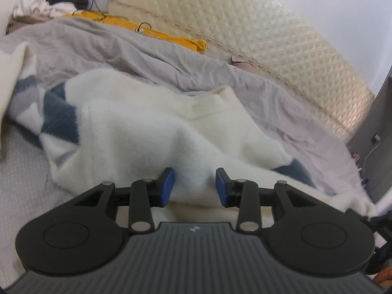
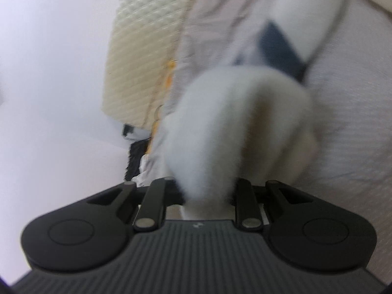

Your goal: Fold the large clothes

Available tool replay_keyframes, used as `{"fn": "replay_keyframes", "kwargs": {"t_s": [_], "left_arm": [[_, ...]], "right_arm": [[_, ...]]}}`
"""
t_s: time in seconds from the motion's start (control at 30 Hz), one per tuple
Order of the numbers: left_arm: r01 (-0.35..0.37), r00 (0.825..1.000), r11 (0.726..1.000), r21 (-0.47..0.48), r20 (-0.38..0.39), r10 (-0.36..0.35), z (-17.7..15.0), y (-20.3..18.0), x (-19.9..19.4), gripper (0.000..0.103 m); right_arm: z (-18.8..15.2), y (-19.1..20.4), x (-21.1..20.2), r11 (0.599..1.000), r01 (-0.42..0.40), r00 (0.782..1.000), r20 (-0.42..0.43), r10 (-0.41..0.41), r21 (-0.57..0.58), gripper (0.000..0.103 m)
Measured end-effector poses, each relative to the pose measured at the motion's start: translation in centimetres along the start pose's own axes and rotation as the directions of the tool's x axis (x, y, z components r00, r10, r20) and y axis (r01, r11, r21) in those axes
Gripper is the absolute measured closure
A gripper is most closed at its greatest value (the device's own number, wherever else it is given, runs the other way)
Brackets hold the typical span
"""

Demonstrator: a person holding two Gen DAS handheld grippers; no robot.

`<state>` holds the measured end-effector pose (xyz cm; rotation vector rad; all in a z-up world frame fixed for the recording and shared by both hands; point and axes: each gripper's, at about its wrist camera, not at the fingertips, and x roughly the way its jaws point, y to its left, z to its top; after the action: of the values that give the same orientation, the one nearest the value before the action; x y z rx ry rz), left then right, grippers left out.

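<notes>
A fluffy white sweater (image 1: 137, 132) with navy and grey diamonds lies crumpled on the grey bed cover (image 1: 98, 44). My left gripper (image 1: 194, 186) has its blue pads (image 1: 167, 186) pressed against a thick fold of the white knit, which fills the gap between them. One sleeve (image 1: 343, 193) stretches off to the lower right edge. In the blurred right wrist view, my right gripper (image 2: 208, 193) is shut on a bunched end of the sweater (image 2: 235, 112). The fluff hides both of its pads. A navy patch (image 2: 276, 46) shows farther along the garment.
A cream quilted mattress (image 1: 245, 19) leans behind the bed against the white wall. A yellow cloth (image 1: 171, 36) lies along the back edge. Piled clothes (image 1: 49, 0) sit at the far left corner. A dark panel (image 1: 377, 122) stands at the right.
</notes>
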<state>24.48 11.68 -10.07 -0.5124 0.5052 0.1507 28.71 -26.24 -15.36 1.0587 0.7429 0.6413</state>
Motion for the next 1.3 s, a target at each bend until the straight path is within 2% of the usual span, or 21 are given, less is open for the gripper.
{"fn": "replay_keyframes", "kwargs": {"t_s": [0.17, 0.23, 0.4, 0.5, 0.53, 0.6, 0.67, 0.77, 0.87, 0.97, 1.03, 1.07, 1.13, 1.23, 1.3], "left_arm": [[0.069, 0.998, 0.998, 0.010, 0.002, -0.069, -0.7, -1.1, -4.0, 0.060], [0.126, 0.992, 0.992, 0.011, -0.007, -0.126, -1.3, -1.8, -6.1, 0.057], [0.270, 0.962, 0.963, -0.024, -0.045, -0.270, -3.4, -2.8, -10.7, 0.050], [0.313, 0.948, 0.946, 0.080, -0.078, -0.307, -4.7, -5.1, -12.9, 0.039], [0.329, 0.943, 0.935, 0.134, -0.097, -0.318, -5.3, -6.2, -13.5, 0.034], [0.355, 0.934, 0.908, 0.221, -0.122, -0.336, -6.5, -8.1, -14.6, 0.031], [0.354, 0.935, 0.891, 0.284, -0.110, -0.336, -7.9, -9.8, -15.7, 0.026], [0.277, 0.960, 0.888, 0.367, -0.059, -0.275, -10.2, -12.2, -16.1, 0.024], [0.182, 0.978, 0.867, 0.464, 0.005, -0.208, -12.6, -14.5, -15.6, 0.023], [0.082, 0.984, 0.868, 0.490, 0.099, -0.149, -14.3, -15.7, -14.9, 0.023], [-0.014, 0.982, 0.863, 0.505, 0.169, -0.082, -15.4, -16.8, -14.3, 0.023], [-0.070, 0.976, 0.854, 0.516, 0.211, -0.048, -15.8, -17.2, -14.0, 0.023], [-0.164, 0.953, 0.826, 0.539, 0.303, -0.009, -16.8, -17.9, -13.5, 0.023], [-0.292, 0.908, 0.780, 0.553, 0.416, 0.045, -18.0, -18.6, -12.7, 0.023], [-0.338, 0.887, 0.757, 0.559, 0.457, 0.059, -18.4, -18.9, -12.2, 0.023]], "right_arm": [[-0.7, 4.7, -3.0, 0.993, -0.105, 0.994, 0.020, 0.106, -0.058, 0.081], [-1.3, 6.5, -4.3, 0.987, -0.144, 0.989, 0.028, 0.146, -0.069, 0.081], [-2.4, 9.0, -7.1, 0.973, -0.214, 0.975, 0.046, 0.219, -0.086, 0.081], [-3.0, 10.2, -8.8, 0.972, -0.213, 0.973, 0.068, 0.220, -0.097, 0.081], [-3.2, 10.4, -9.4, 0.973, -0.209, 0.973, 0.074, 0.217, -0.100, 0.081], [-3.4, 10.5, -10.1, 0.975, -0.195, 0.976, 0.078, 0.203, -0.102, 0.081], [-3.7, 10.3, -9.9, 0.978, -0.182, 0.979, 0.074, 0.190, -0.101, 0.081], [-4.2, 10.0, -9.9, 0.979, -0.179, 0.981, 0.064, 0.186, -0.097, 0.081], [-4.1, 9.8, -10.0, 0.979, -0.184, 0.980, 0.054, 0.189, -0.089, 0.081], [-4.1, 9.6, -10.3, 0.979, -0.186, 0.981, 0.044, 0.190, -0.083, 0.081], [-4.2, 9.2, -10.4, 0.978, -0.197, 0.979, 0.038, 0.200, -0.068, 0.081], [-4.2, 9.0, -10.5, 0.978, -0.201, 0.978, 0.035, 0.203, -0.062, 0.081], [-4.2, 8.7, -10.5, 0.977, -0.210, 0.977, 0.033, 0.212, -0.043, 0.081], [-4.0, 8.0, -10.2, 0.973, -0.231, 0.973, 0.030, 0.231, -0.005, 0.081], [-3.8, 7.7, -10.0, 0.969, -0.247, 0.969, 0.027, 0.247, 0.008, 0.081]]}}
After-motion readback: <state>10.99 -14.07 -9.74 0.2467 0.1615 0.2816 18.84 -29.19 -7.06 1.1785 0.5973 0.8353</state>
